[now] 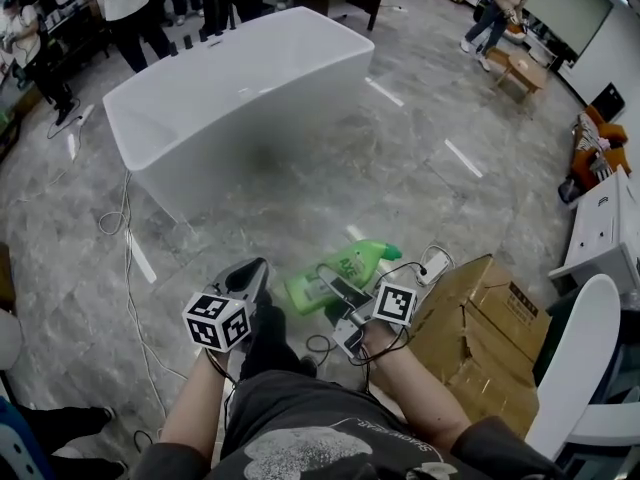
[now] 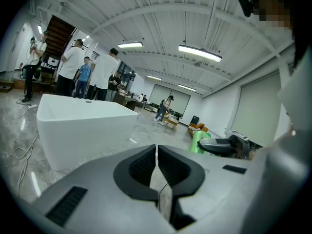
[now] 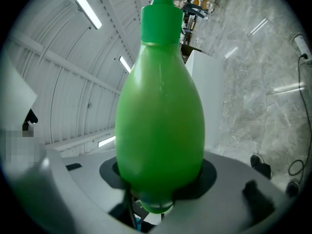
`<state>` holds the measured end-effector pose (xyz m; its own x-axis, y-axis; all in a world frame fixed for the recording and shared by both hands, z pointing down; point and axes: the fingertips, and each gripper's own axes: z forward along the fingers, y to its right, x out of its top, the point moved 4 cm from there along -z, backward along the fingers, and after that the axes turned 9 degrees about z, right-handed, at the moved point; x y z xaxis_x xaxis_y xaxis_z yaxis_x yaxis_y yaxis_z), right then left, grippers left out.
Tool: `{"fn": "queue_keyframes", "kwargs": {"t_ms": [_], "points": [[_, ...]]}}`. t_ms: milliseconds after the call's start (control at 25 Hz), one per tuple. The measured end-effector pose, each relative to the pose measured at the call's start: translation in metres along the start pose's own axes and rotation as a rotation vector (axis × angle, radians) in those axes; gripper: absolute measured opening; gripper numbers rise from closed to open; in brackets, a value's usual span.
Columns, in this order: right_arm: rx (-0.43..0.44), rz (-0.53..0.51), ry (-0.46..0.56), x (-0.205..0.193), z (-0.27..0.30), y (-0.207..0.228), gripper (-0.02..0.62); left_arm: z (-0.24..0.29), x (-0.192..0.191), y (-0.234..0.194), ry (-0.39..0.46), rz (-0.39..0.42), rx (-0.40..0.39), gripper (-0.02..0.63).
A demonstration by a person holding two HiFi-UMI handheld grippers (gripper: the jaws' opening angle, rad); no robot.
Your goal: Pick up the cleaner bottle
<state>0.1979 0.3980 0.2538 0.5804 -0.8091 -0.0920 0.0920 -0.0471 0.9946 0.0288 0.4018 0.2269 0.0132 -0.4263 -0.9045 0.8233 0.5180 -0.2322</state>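
The right tongs [image 3: 161,186] pinch the green cleaner bottle [image 3: 161,116] round its wide lower body, likely for a secure carry, cap toward the white bathtub [image 1: 200,118]; the left tongs [image 2: 157,169], pressed together and empty, wait alongside

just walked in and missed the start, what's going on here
A person works a gripper in each hand. The right gripper has its jaws closed on the green cleaner bottle, held in the air. The left gripper is beside it, jaws together and empty. A white bathtub stands ahead.
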Motion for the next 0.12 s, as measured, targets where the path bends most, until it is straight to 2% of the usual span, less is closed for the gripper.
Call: {"fn": "queue_keyframes", "kwargs": {"t_ms": [120], "points": [[-0.018,-0.006,0.0,0.0037,-0.0007,0.004,0.2,0.0033,0.0046,-0.0003,0.006,0.004,-0.004,0.025]]}}
